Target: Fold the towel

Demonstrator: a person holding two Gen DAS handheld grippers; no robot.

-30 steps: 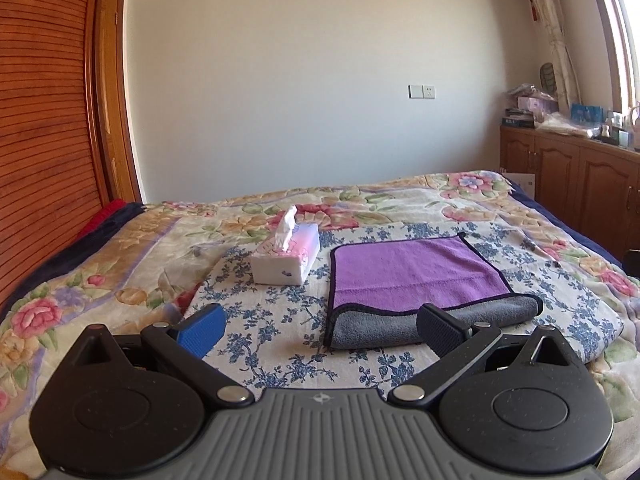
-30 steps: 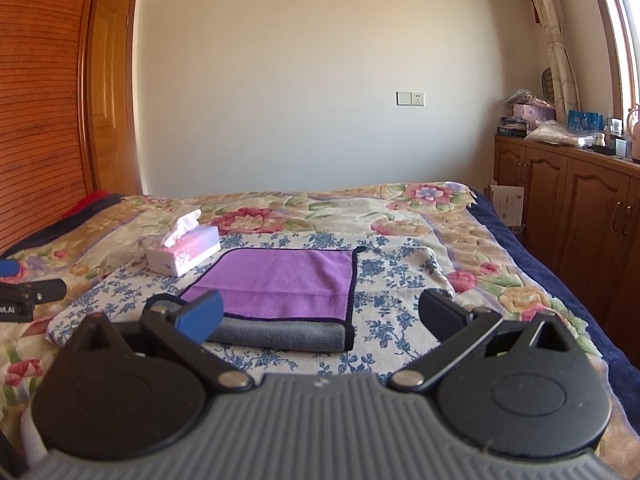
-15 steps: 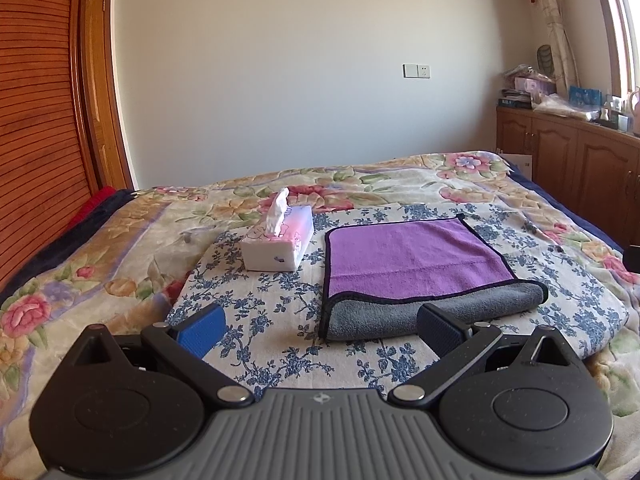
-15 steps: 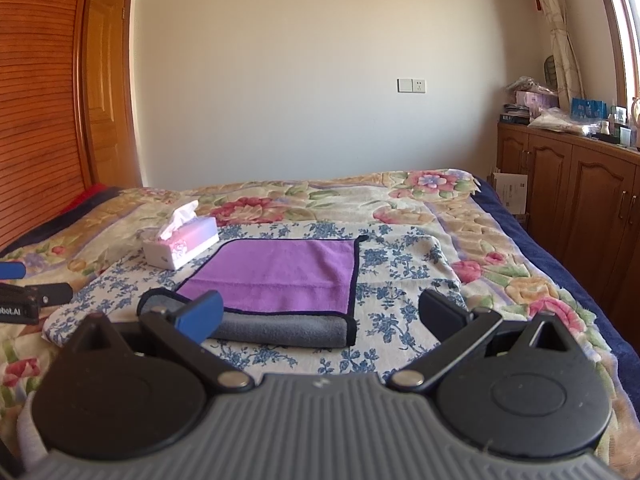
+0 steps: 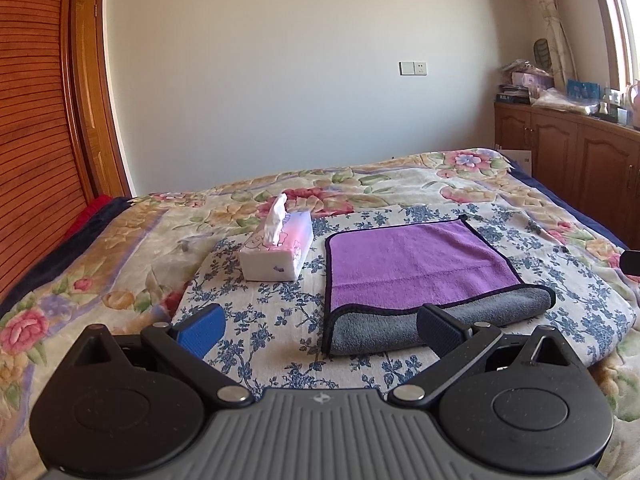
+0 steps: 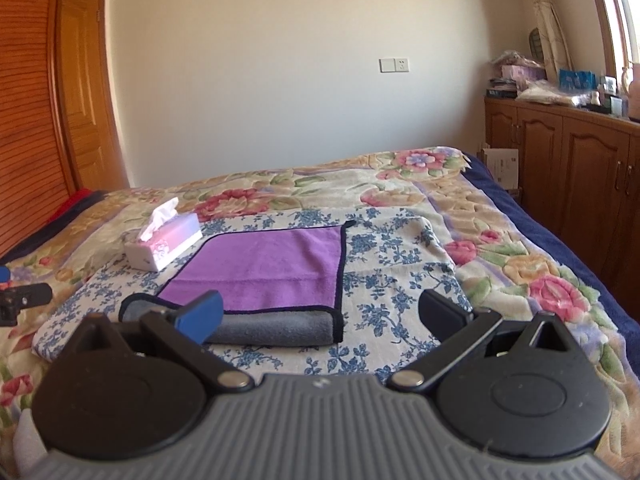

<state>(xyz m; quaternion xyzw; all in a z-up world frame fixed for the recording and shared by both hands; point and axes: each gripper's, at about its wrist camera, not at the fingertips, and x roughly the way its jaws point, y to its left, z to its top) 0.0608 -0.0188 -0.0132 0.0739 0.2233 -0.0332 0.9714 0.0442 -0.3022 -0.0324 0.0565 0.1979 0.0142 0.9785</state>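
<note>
Purple towel (image 5: 416, 268) lies ahead of both level claws, left (image 5: 320, 326) and right (image 6: 320, 316), spread wide, empty.

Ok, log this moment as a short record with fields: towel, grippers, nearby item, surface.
towel: purple towel flat on the bed, near edge folded over showing its grey side
left gripper: open, empty, short of the towel
right gripper: open, empty, short of the towel
nearby item: tissue box left of the towel, apart
surface: blue-flowered cloth on floral bedspread
</note>
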